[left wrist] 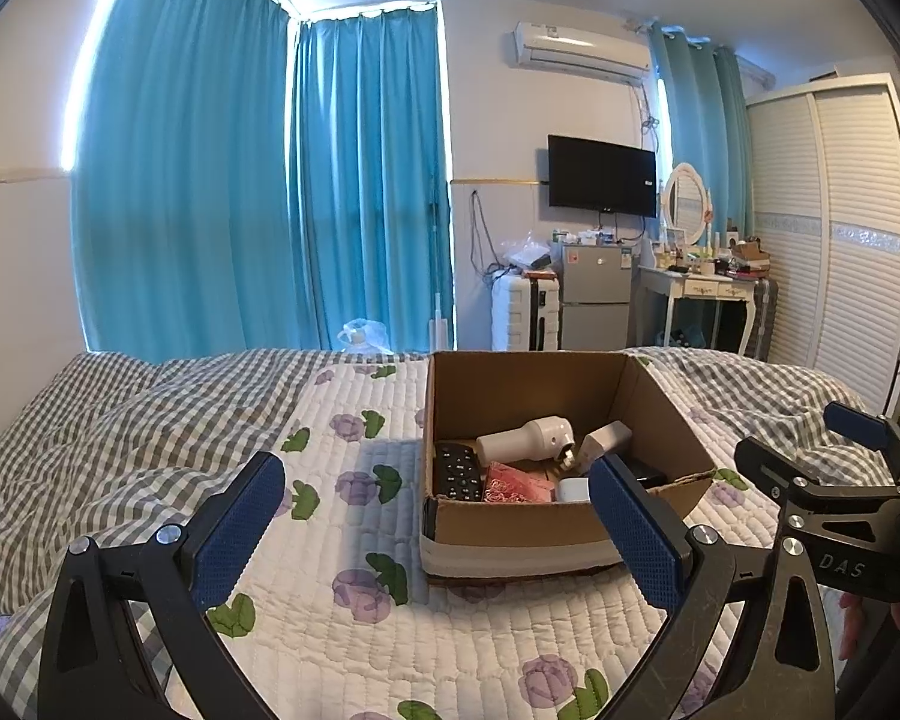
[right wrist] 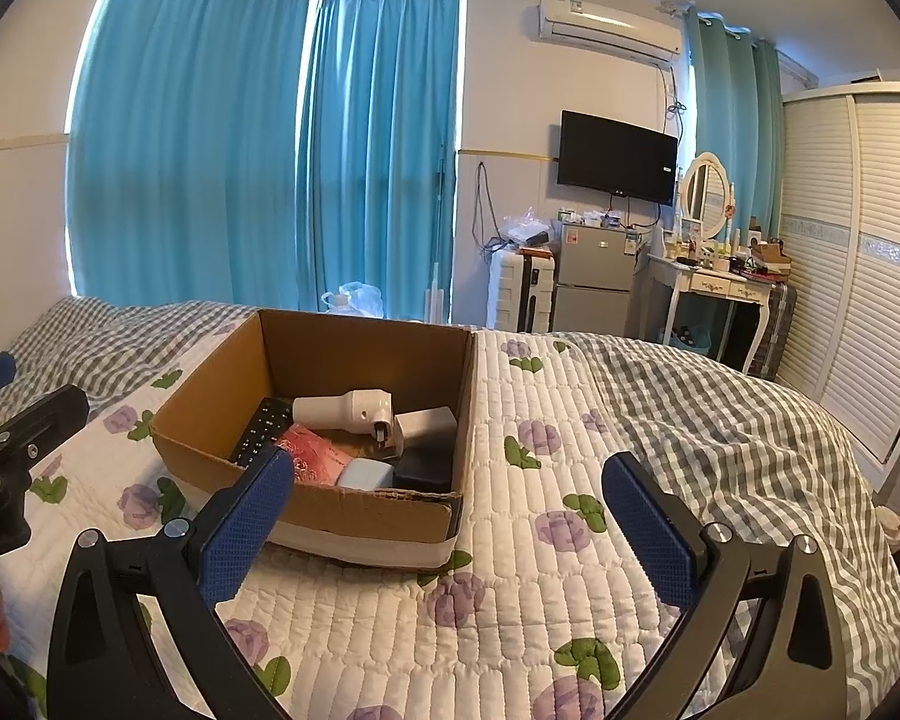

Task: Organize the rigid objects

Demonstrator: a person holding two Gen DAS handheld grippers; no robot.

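An open cardboard box (left wrist: 510,522) (right wrist: 210,420) sits on the quilted bed. Inside lie a black remote (left wrist: 457,469) (right wrist: 261,431), a white handheld device (left wrist: 525,438) (right wrist: 342,411), a red packet (left wrist: 513,483) (right wrist: 315,455), a grey adapter (right wrist: 423,425), a pale blue block (right wrist: 363,473) and a black box (right wrist: 423,471). My left gripper (left wrist: 438,516) is open and empty, just in front of the box. My right gripper (right wrist: 450,510) is open and empty, near the box's front right corner. The right gripper also shows at the right of the left wrist view (left wrist: 810,450).
The floral quilt (right wrist: 540,570) and a grey checked blanket (right wrist: 720,420) cover the bed. Beyond it stand teal curtains (left wrist: 240,180), a white suitcase (left wrist: 522,312), a small fridge (left wrist: 594,300), a dressing table (left wrist: 702,294) and a wardrobe (left wrist: 840,228).
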